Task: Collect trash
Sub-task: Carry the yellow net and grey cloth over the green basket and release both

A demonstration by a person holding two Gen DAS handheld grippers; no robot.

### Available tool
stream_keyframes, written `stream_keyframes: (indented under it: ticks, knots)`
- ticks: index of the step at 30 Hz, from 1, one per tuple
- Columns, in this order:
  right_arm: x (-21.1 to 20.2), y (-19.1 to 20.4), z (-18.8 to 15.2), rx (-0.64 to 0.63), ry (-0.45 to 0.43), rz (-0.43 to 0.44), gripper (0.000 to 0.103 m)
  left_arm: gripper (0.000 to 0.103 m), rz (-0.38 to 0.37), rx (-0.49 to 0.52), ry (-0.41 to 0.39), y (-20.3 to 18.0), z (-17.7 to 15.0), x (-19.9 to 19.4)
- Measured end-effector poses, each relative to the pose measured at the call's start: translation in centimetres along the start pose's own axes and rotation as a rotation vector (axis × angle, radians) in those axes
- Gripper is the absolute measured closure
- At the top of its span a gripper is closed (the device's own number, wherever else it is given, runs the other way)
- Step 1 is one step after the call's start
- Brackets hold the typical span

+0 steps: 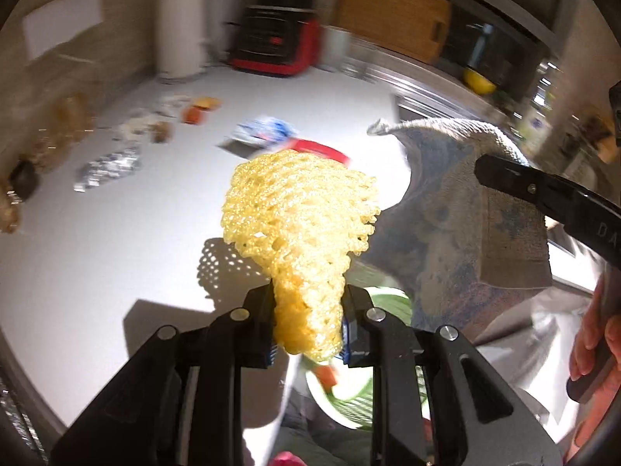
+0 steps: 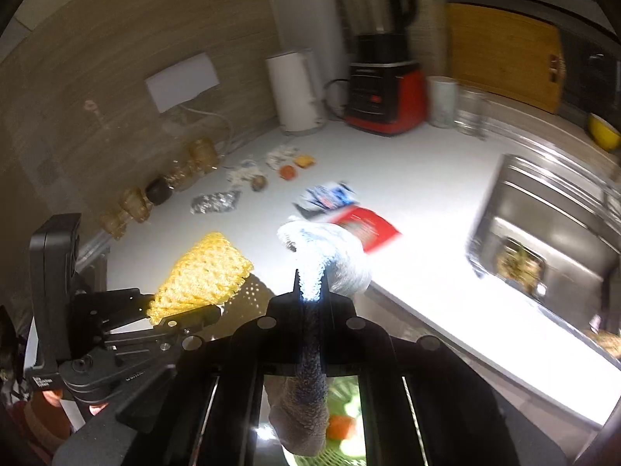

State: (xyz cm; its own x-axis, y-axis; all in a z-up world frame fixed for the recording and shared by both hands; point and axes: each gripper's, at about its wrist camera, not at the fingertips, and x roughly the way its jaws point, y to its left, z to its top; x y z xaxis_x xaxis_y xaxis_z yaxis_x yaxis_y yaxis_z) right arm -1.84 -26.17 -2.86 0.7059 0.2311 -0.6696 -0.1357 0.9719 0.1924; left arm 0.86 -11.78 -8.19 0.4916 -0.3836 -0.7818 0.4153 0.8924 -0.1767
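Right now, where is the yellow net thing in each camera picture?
Left wrist: the yellow net fills the middle, pinched in the left gripper.
Right wrist: it is lower left, sticking out of that gripper.
Shared landmark: the red blender at the back.

A red-based blender (image 2: 378,73) stands beside a white cylinder (image 2: 297,91), near a steel sink (image 2: 551,225)

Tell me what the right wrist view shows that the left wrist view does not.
Only the right wrist view shows the steel sink and the blender's jug. Only the left wrist view shows the person's hand behind the right claw. Both show the yellow foam net pinched in the left claw, the grey cloth clamped in the right claw, the foil scrap and the red packet.
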Motion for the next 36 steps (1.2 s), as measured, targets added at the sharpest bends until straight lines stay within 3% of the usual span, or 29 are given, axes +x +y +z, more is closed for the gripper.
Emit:
stream_keyframes:
  ticks: [8, 13, 15, 17, 24, 36]
  knots:
    - [-4.1, -5.3, -5.5, 0.074, 0.038, -0.049, 0.096, 0.080, -0.043, 0.097, 0.092, -8.5, -3.3, 3.2]
    - [-4.4, -7.3, -8.1, 0.111, 0.074, -0.042, 0.096, 0.079, -0.047, 0.127, 0.144, -11.3, -5.0, 5.2]
    - [-4.5, -7.8, -8.8, 0.115, 0.084, -0.037, 0.096, 0.074, -0.049, 0.131, 0.165, -12.1, -5.6, 5.8]
    - [-4.5, -8.0, -9.3, 0.114, 0.090, -0.032, 0.096, 0.062, -0.051, 0.129, 0.181, -12.5, -6.1, 6.1]
    - [-4.3, -8.1, -10.2, 0.110, 0.110, 0.001, 0.096, 0.040, -0.025, 0.129, 0.193, -13.2, -7.1, 6.0]
    - [-3.9, -7.7, -10.9, 0.097, 0.133, 0.026, 0.096, 0.029, -0.013, 0.109, 0.196, -13.0, -7.4, 5.9]
